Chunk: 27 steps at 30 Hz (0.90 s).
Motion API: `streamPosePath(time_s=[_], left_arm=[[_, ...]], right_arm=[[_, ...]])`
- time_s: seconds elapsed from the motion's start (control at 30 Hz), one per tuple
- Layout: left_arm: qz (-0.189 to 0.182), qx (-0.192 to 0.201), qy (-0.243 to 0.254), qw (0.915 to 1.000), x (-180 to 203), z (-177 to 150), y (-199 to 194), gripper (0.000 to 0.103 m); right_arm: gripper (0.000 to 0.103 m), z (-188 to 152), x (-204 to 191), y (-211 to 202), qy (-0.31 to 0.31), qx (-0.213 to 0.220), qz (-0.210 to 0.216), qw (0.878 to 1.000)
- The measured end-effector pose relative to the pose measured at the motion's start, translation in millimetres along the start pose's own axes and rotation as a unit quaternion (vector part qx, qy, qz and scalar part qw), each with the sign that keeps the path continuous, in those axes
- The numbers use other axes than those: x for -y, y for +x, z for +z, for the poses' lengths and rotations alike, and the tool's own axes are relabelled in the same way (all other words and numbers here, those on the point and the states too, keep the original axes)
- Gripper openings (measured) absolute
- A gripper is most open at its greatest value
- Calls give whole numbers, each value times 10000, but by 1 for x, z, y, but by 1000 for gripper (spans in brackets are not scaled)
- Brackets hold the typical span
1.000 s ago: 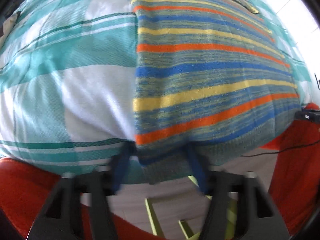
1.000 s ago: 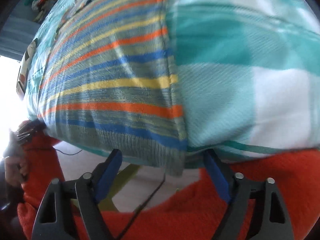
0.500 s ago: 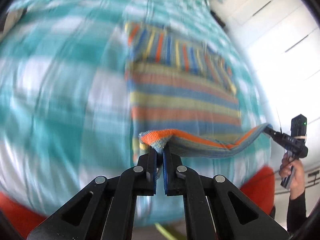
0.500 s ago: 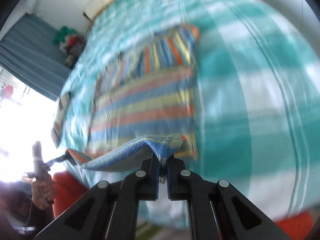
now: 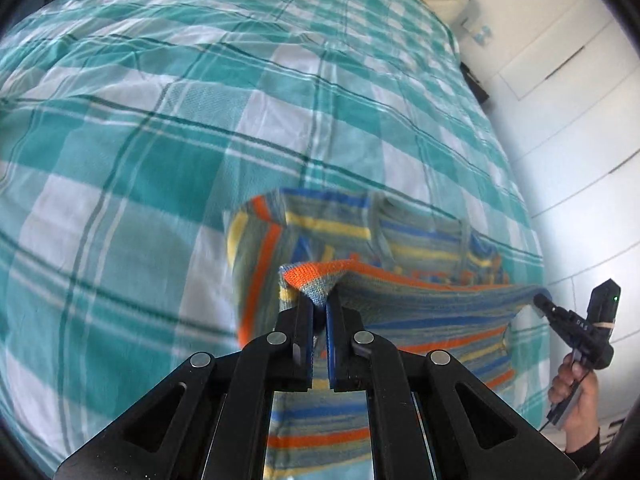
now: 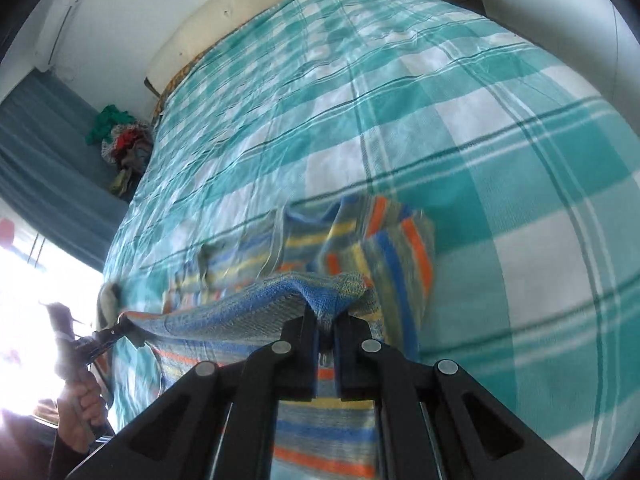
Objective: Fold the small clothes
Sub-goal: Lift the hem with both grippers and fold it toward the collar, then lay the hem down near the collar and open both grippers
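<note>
The checked bed cover [image 5: 160, 160] is wide and flat, with lots of bare room left of the striped sweater [image 5: 420, 240] and beyond it. The left gripper [image 5: 319, 308] pinches one bottom corner of the sweater, lifted off the bed. The knit looks soft and bumpy, with orange, blue and yellow stripes. The right gripper [image 6: 326, 322] pinches the other corner, and the hem stretches tight between them.

Left gripper [image 5: 319, 312] pinches striped sweater [image 5: 400, 292] hem above bedspread [image 5: 160, 160].
</note>
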State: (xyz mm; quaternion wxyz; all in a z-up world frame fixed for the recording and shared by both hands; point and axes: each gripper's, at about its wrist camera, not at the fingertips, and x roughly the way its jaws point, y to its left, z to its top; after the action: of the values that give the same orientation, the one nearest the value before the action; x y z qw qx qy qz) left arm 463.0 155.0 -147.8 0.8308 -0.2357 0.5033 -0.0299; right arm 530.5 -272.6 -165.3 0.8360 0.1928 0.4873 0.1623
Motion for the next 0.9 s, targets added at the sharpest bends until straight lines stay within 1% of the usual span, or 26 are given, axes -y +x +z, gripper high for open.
streamPosePath(time_s=[0.1, 0.17, 0.23, 0.27, 0.33, 0.37, 0.43, 0.47, 0.53, 0.6, 0.63, 0.67, 0.7, 0.73, 0.77, 0.8, 0.83, 0.87, 0.9], left_arm=[[128, -131, 41, 9998, -2, 14, 23, 3], [214, -213, 90, 9995, -4, 24, 37, 5], [358, 8, 6, 9994, -9, 39, 40, 12], [384, 291, -128, 9988, -14, 51, 36, 15], [337, 575, -376, 9971, -22, 65, 29, 45], [376, 725, -489, 9955, -26, 71, 23, 50], [416, 894, -476, 9940, -28, 72, 12, 51], [385, 935, -370, 9942, -26, 69, 7, 51], [399, 934, -88, 9948, -18, 55, -1, 51], [245, 797, 274, 9961, -8, 29, -11, 51], [153, 665, 485, 9965, -2, 14, -15, 54], [90, 436, 746, 9962, 4, -3, -15, 55], [33, 113, 1026, 9947, 9, -19, -9, 58], [-25, -171, 1201, 9926, 14, -29, -2, 59], [-79, -599, 1368, 9888, 19, -39, 14, 59], [-60, -813, 1432, 9863, 23, -41, 28, 59], [-38, -1006, 1458, 9842, 27, -39, 44, 59], [-59, -1090, 1378, 9844, 30, -32, 59, 59], [-26, -1000, 1212, 9876, 31, -19, 69, 57]], right_arm=[[6, 21, 5, 28, 2, -97, -112, 9999], [6, 30, 11, 46, 42, -199, -103, 9997], [7, 42, 17, 63, 92, -166, 13, 9998], [10, 49, 20, 68, 153, -9, 146, 9998], [15, 60, 28, 68, 345, 378, 120, 9986], [18, 66, 32, 68, 527, 549, 124, 9970], [18, 74, 34, 66, 640, 712, 127, 9953], [18, 76, 28, 63, 478, 769, 93, 9959], [18, 77, 12, 58, 29, 728, 44, 9973], [18, 70, -8, 58, -467, 469, -32, 9978], [18, 64, -17, 60, -654, 250, -99, 9975], [18, 53, -27, 60, -870, 19, -147, 9961], [18, 44, -33, 61, -1031, -171, -149, 9944], [18, 34, -39, 66, -1212, -470, -179, 9913], [18, 25, -45, 73, -1353, -759, -231, 9876], [18, 17, -52, 89, -1506, -1127, -289, 9817], [18, 16, -56, 102, -1594, -1343, -333, 9775], [18, 16, -64, 125, -1720, -1628, -429, 9706], [18, 20, -69, 139, -1758, -1666, -479, 9690]])
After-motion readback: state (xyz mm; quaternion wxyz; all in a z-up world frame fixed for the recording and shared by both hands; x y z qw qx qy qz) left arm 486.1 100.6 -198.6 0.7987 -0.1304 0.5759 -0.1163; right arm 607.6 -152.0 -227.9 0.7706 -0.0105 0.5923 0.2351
